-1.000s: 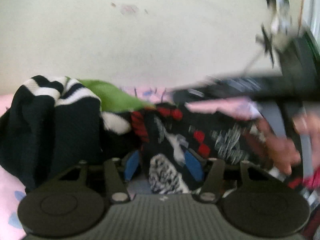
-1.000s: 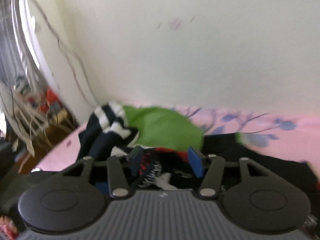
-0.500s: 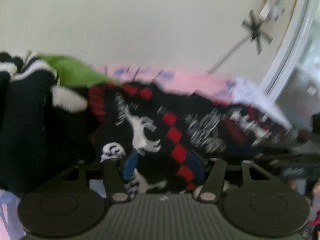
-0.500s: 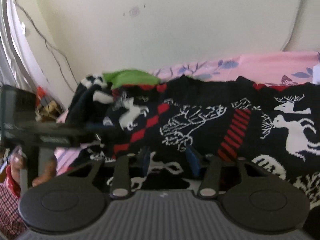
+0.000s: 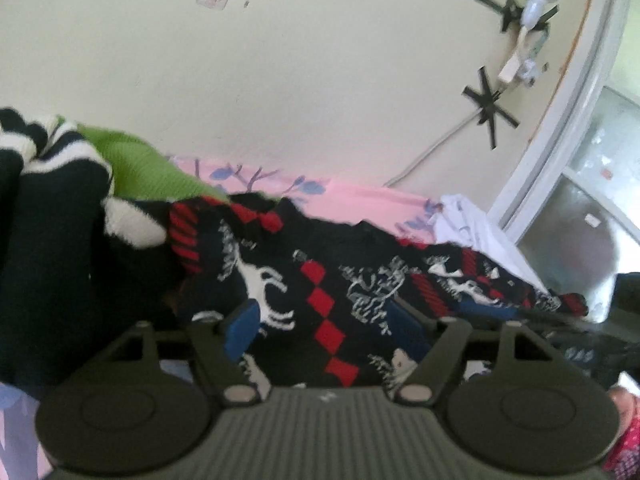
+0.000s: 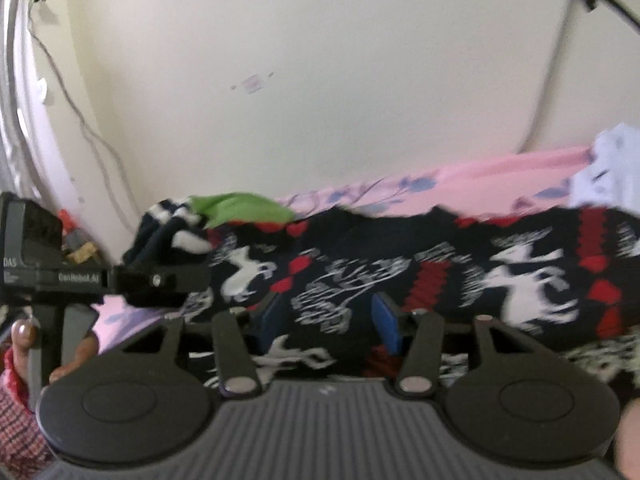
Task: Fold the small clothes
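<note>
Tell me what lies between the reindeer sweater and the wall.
In both wrist views, only the pink floral bedsheet runs between the reindeer sweater and the wall; at left, a green garment overlaps the sweater's edge.

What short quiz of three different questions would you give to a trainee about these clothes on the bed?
1. True or false: the green garment lies beside the white cloth.
2. The bedsheet is: A pink, B yellow, C grey?
3. Which white animal decorates the black sweater?
Key: 1 false, it lies by the striped garment; 2 A; 3 deer.
</note>
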The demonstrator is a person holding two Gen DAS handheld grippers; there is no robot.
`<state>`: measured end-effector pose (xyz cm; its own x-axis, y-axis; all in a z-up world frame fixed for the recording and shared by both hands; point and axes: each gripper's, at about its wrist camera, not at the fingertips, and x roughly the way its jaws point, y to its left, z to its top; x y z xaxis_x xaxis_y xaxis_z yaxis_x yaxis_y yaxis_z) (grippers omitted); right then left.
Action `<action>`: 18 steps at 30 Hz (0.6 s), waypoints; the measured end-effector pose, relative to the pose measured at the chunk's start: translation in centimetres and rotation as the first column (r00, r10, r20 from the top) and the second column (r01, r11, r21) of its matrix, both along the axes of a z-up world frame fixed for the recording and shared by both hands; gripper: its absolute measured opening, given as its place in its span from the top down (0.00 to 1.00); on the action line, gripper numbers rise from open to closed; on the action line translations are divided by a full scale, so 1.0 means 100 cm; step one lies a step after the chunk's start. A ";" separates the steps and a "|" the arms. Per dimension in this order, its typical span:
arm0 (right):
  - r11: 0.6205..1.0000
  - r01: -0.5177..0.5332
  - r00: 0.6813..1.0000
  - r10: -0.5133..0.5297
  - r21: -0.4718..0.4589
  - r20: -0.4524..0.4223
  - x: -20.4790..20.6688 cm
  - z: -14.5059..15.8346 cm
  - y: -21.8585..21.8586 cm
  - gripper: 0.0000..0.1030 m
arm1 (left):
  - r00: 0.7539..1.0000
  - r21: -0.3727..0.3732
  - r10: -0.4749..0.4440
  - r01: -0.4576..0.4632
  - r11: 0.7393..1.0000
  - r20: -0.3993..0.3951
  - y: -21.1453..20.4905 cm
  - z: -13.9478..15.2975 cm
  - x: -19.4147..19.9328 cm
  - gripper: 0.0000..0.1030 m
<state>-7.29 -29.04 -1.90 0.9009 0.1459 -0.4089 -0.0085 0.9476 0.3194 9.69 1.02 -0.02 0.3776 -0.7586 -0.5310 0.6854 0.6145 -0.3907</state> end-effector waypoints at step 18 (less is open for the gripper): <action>0.998 0.057 0.996 -0.056 0.025 -0.067 -0.001 -0.015 -0.023 0.35 | 0.999 0.043 0.012 -0.014 0.999 0.030 -0.010 -0.007 -0.008 0.23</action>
<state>-7.43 -31.35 -3.40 0.8791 0.1071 -0.4645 0.0669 0.9371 0.3426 8.94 0.01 -0.76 0.4033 -0.7302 -0.5515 0.6883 0.6392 -0.3431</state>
